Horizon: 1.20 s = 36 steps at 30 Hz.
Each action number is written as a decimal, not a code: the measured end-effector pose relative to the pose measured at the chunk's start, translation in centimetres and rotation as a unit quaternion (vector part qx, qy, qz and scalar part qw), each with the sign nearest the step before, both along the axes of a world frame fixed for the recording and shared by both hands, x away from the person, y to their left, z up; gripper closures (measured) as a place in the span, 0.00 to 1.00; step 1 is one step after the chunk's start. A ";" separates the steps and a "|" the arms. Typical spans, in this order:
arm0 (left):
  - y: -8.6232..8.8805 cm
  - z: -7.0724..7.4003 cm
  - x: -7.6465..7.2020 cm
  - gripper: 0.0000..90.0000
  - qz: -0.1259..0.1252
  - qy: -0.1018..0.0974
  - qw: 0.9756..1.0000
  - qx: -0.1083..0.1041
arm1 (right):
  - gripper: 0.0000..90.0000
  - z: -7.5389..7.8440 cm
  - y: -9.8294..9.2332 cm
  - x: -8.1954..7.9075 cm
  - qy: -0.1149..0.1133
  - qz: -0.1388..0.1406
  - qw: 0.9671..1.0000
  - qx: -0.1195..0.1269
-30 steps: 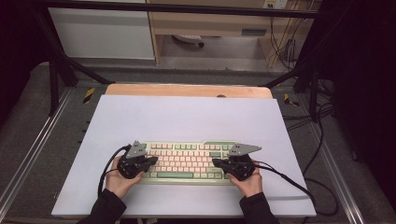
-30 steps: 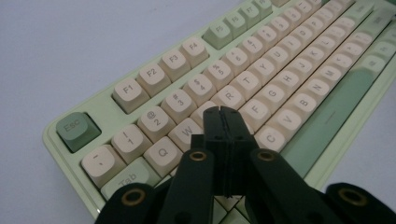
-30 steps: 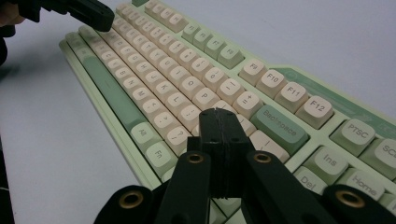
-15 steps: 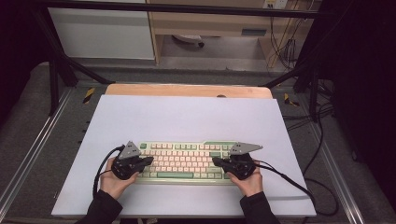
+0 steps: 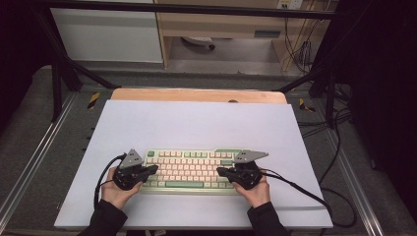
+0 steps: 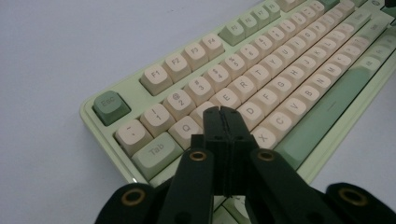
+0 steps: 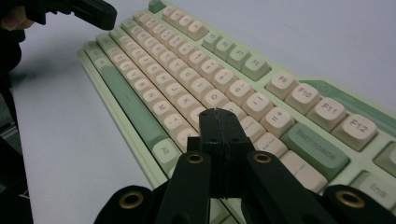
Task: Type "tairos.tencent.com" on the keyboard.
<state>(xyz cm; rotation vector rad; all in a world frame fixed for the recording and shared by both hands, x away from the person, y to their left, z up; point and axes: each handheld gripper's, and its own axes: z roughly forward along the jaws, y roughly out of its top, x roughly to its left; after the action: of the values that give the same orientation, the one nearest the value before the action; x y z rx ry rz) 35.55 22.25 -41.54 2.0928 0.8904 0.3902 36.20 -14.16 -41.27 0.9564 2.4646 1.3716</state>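
Keyboard [image 5: 189, 170] sits flat at the near middle of the white table sheet [image 5: 196, 123], long side toward us. Left gripper [image 5: 150, 170] is clenched with nothing between its jaws, tips over the left-hand letter keys [image 6: 243, 88] near Q and W. Right gripper [image 5: 222, 171] is likewise pinched closed and empty, tips over the right-hand keys just beside Backspace [image 7: 315, 143].
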 end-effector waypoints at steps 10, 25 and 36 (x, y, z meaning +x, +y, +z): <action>0.0 -0.2 0.0 1.00 0.000 0.002 1.000 0.001 | 1.00 -0.8 2.1 0.2 0.011 0.012 1.000 -0.008; -0.1 -0.2 0.0 1.00 -0.002 0.002 1.000 0.001 | 1.00 -2.0 2.9 0.2 0.023 0.022 0.999 -0.021; -0.1 -0.2 0.0 1.00 -0.002 0.002 1.000 0.002 | 1.00 -2.4 3.1 0.1 0.022 0.023 0.999 -0.027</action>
<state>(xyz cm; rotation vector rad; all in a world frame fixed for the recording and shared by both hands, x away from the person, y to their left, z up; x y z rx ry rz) 35.55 22.13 -41.78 2.0989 0.8885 0.3847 36.32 -11.04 -43.71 0.9355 2.5571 1.3041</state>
